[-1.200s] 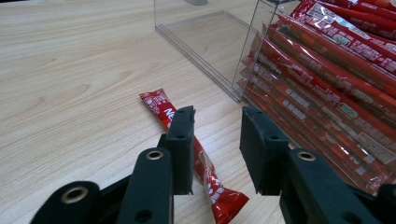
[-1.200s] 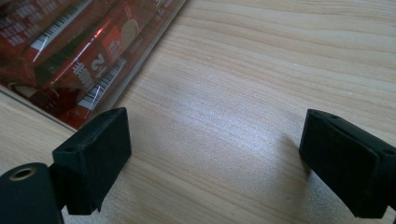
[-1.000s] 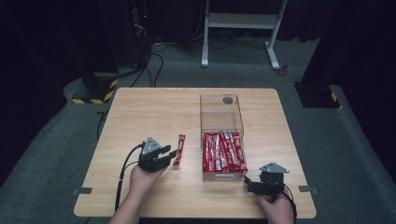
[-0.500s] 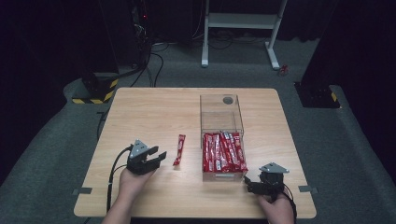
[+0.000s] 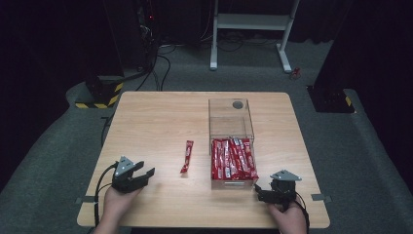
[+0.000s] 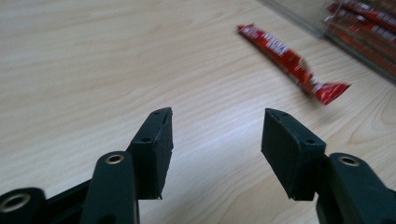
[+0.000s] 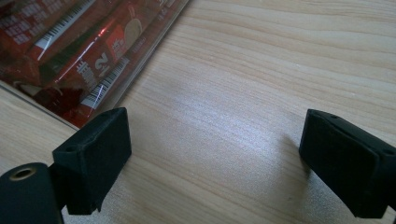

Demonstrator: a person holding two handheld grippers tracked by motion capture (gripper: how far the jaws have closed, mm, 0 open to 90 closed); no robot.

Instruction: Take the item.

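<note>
One red snack stick (image 5: pixel 186 156) lies loose on the wooden table (image 5: pixel 156 117), just left of the clear box (image 5: pixel 231 127) of like sticks, its long axis running near edge to far edge; the left gripper (image 5: pixel 141 174), nearer of the two, sits toward the near left corner, jaws having just been opening with nothing between them; the right gripper (image 5: pixel 263 191) rests spread and empty by the box's near right corner.

- The clear plastic box of red wrapped bars (image 6: pixel 355 28), beyond the jaws, is cut off by the left gripper view's top-right corner.
- Print on the single red wrapped bar (image 6: pixel 292 63) is blurred.
</note>
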